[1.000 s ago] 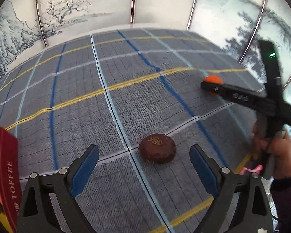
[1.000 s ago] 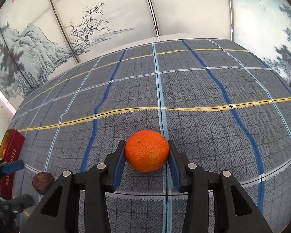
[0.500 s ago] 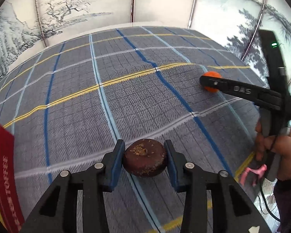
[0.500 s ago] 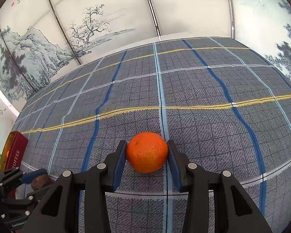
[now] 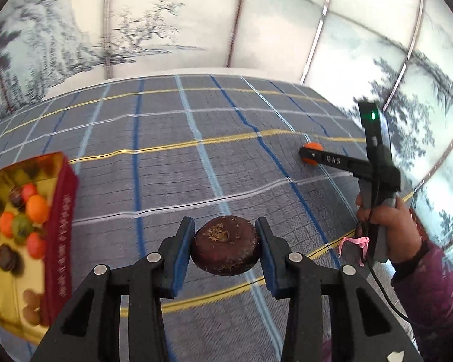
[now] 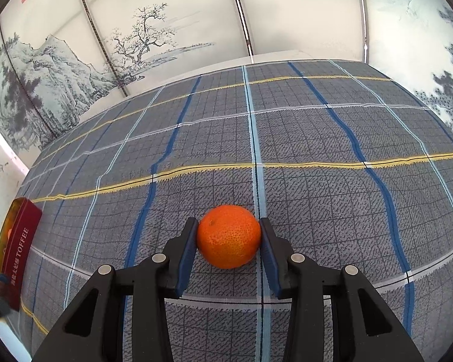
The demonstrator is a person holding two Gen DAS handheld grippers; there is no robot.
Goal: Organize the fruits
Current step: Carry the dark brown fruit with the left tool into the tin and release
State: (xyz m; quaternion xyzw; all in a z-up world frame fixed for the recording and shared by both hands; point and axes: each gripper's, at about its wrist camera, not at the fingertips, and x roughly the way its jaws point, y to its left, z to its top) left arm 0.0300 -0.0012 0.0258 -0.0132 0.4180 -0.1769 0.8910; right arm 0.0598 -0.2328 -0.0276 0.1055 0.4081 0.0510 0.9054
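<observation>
Fruits are showing in three places here. One dark brown, flattened fruit (image 5: 225,245) is sitting pinched between the blue pads of the left tongs (image 5: 225,249), which are gripping it on both sides, with the checked cloth (image 5: 172,175) behind it; whether it is touching the cloth I cannot tell. One orange (image 6: 228,236) is being squeezed by the right tongs (image 6: 228,241), both pads pressing its sides while it is resting on the cloth. The rest are lying in one red tin (image 5: 59,232) marked TOFFEE at the left edge of the cloth: about five orange or red pieces, one green one and two or three dark ones, though blur is making the count unsure. From the left view, a hand (image 5: 389,226) in a purple sleeve (image 5: 431,286) is holding the right tongs well apart from the brown fruit. One pink ribbon (image 5: 354,241) is lying near that hand. Painted screens (image 6: 135,39) are standing behind the cloth.
</observation>
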